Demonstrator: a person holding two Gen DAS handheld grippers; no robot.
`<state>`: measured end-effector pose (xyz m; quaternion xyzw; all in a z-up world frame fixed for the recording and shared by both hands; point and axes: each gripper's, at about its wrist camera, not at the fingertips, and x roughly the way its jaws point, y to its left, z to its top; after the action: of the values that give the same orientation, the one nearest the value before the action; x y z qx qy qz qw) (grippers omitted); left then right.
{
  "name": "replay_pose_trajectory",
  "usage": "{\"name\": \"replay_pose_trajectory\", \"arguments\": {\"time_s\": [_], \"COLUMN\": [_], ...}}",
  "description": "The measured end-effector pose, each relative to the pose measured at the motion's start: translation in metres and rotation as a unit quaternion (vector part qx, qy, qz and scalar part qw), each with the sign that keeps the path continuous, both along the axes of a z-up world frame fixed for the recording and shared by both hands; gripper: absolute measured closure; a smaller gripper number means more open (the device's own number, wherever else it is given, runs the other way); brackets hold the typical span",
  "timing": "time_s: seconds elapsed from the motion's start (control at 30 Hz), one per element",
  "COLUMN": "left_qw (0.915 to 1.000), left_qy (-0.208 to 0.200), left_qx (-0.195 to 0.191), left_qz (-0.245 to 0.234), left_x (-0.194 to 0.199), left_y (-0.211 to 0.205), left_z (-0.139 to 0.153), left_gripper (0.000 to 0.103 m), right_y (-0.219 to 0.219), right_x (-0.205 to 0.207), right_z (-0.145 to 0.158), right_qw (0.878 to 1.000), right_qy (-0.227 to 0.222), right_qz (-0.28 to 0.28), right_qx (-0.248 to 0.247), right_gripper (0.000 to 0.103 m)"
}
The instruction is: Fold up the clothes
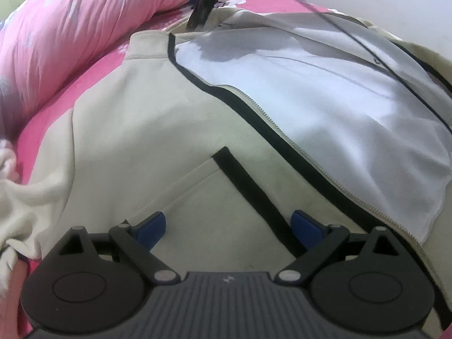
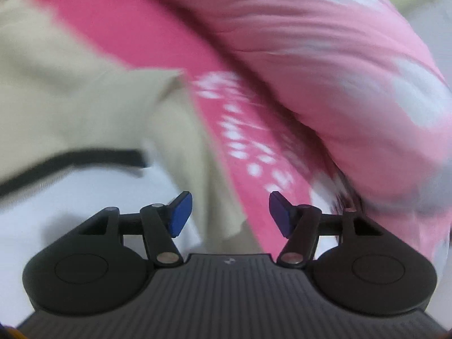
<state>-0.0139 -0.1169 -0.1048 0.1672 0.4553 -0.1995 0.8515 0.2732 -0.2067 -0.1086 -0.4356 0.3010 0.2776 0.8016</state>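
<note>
A cream zip jacket (image 1: 158, 118) with black trim and white lining (image 1: 325, 90) lies spread open on a pink bed sheet (image 1: 93, 70). My left gripper (image 1: 228, 230) hovers open over the jacket's front pocket (image 1: 209, 203), blue pads apart, nothing between them. In the blurred right wrist view, my right gripper (image 2: 230, 214) is open above the jacket's hem corner (image 2: 180, 130), where cream cloth meets the pink sheet (image 2: 254, 152). The other gripper's dark tool (image 1: 206, 5) shows blurred at the top of the left wrist view, near the jacket's far edge.
A rolled pink quilt (image 1: 70, 19) with pale flower prints lies along the far side of the bed and fills the right part of the right wrist view (image 2: 339, 70). A fluffy white cloth (image 1: 11, 180) sits at the left edge.
</note>
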Motion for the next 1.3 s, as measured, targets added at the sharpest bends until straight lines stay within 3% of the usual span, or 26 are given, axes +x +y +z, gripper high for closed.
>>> {"name": "replay_pose_trajectory", "arguments": {"time_s": [0.07,0.13,0.27,0.37,0.47,0.5,0.57,0.6,0.67,0.8,0.9,0.97,1.1,1.3], "left_qw": [0.9999,0.9996,0.9974,0.9955,0.9956,0.9953,0.993,0.9912,0.9882,0.9823,0.9761,0.9685,0.9407,0.8861], "left_qy": [0.006,0.002,0.006,0.018,0.041,0.052,0.079,0.092,0.109,0.126,0.125,0.123,0.161,0.222], "left_qx": [-0.011,-0.018,-0.044,-0.054,-0.044,-0.039,-0.037,-0.039,-0.044,-0.06,-0.078,-0.097,-0.158,-0.268], "left_qz": [0.009,0.02,0.056,0.075,0.072,0.071,0.08,0.087,0.098,0.124,0.159,0.194,0.253,0.306], "left_x": [0.003,0.002,-0.008,-0.027,-0.052,-0.059,-0.076,-0.089,-0.107,-0.132,-0.144,-0.149,-0.152,-0.157], "left_y": [0.005,0.011,0.036,0.058,0.075,0.077,0.082,0.085,0.086,0.094,0.109,0.126,0.157,0.19], "left_z": [0.005,0.012,0.037,0.057,0.064,0.064,0.06,0.058,0.055,0.05,0.051,0.053,0.042,0.009], "left_gripper": [0.008,0.01,0.011,0.011,0.011,0.011,0.013,0.014,0.015,0.021,0.025,0.026,0.035,0.048], "right_y": [-0.017,-0.041,-0.093,-0.118,-0.127,-0.123,-0.105,-0.09,-0.056,0.001,0.014,0.017,0.026,0.042], "right_x": [0.002,-0.007,-0.056,-0.114,-0.179,-0.201,-0.24,-0.258,-0.292,-0.342,-0.356,-0.349,-0.342,-0.34], "right_z": [0.024,0.053,0.101,0.122,0.119,0.114,0.099,0.089,0.066,0.017,-0.024,-0.017,-0.008,-0.004], "right_qw": [0.997,0.985,0.944,0.92,0.894,0.884,0.877,0.879,0.881,0.906,0.934,0.93,0.924,0.919], "right_qy": [0.015,0.039,0.099,0.145,0.209,0.24,0.287,0.304,0.341,0.365,0.341,0.347,0.358,0.372], "right_qz": [-0.059,-0.115,-0.191,-0.226,-0.249,-0.249,-0.235,-0.219,-0.173,-0.065,-0.047,-0.07,-0.096,-0.107], "right_qx": [0.051,0.121,0.25,0.284,0.308,0.313,0.306,0.296,0.277,0.202,0.097,0.098,0.092,0.071], "right_gripper": [0.043,0.043,0.043,0.044,0.048,0.056,0.063,0.07,0.073,0.075,0.075,0.075,0.074,0.074]}}
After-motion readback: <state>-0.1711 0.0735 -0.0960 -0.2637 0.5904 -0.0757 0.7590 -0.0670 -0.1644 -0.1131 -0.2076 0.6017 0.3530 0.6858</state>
